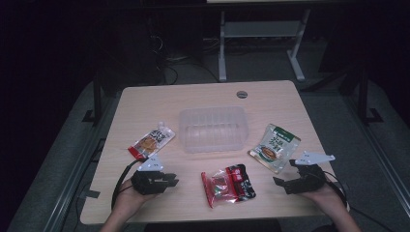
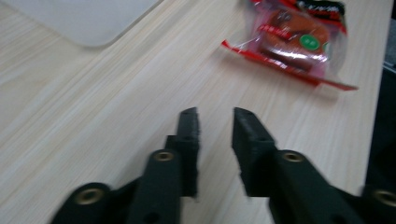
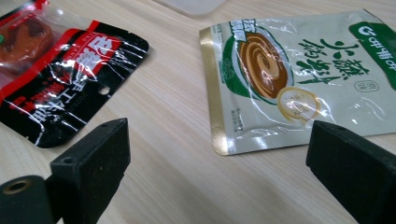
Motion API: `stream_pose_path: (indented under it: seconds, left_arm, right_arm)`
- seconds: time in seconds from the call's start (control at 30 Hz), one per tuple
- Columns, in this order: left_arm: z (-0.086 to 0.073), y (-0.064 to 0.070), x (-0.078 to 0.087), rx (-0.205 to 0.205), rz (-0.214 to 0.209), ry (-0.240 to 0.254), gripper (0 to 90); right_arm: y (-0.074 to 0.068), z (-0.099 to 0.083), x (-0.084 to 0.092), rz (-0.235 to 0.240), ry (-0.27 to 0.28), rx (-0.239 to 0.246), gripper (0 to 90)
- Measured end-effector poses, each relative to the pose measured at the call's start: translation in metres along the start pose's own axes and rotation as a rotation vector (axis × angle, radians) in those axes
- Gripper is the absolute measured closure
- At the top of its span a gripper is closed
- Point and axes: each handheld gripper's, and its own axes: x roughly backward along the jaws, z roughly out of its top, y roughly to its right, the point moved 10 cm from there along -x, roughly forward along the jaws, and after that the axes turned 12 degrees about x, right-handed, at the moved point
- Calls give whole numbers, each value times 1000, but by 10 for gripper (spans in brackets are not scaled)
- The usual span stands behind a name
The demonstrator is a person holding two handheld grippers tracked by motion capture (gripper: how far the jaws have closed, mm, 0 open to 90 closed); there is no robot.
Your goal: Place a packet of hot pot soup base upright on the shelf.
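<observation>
1. Left gripper [image 1: 169,182]: low over the near left part of the table [image 1: 270,96], held in a hand, jaws drawn in to a narrow gap with bare wood between them, gripping nothing.
2. Right gripper [image 1: 285,174]: low over the near right edge, jaws spread wide, nothing between them but table.
3. Red and black snack packet [image 1: 228,184]: flat on the near middle of the table, between the two grippers, touched by neither; seen ahead of the left jaws in the left gripper view [image 2: 299,39].
4. Green and white pouch [image 1: 274,147]: flat just beyond the right gripper, close ahead of its jaws in the right gripper view [image 3: 299,79].
5. Clear plastic tub [image 1: 213,128]: upright at the table's centre.
6. Orange sachet [image 1: 152,140]: flat left of the tub, just beyond the left gripper.
</observation>
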Motion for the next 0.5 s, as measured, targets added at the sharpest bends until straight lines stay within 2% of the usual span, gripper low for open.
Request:
stream_pose_path:
  seconds: [0.07,0.1,0.27,0.5]
  left_arm:
    - [6,8,-3,-11,-28,10,880]
    - [7,11,-5,-23,-36,6,896]
    - [10,30,-17,-54,-85,-18,897]
    - [19,46,-35,-101,-118,-43,897]
  right_arm:
    - [-3,0,1,6,0,2,58]
    - [-4,0,2,7,1,8,58]
    - [-9,6,3,13,20,16,60]
    - [-16,9,-1,36,23,28,61]
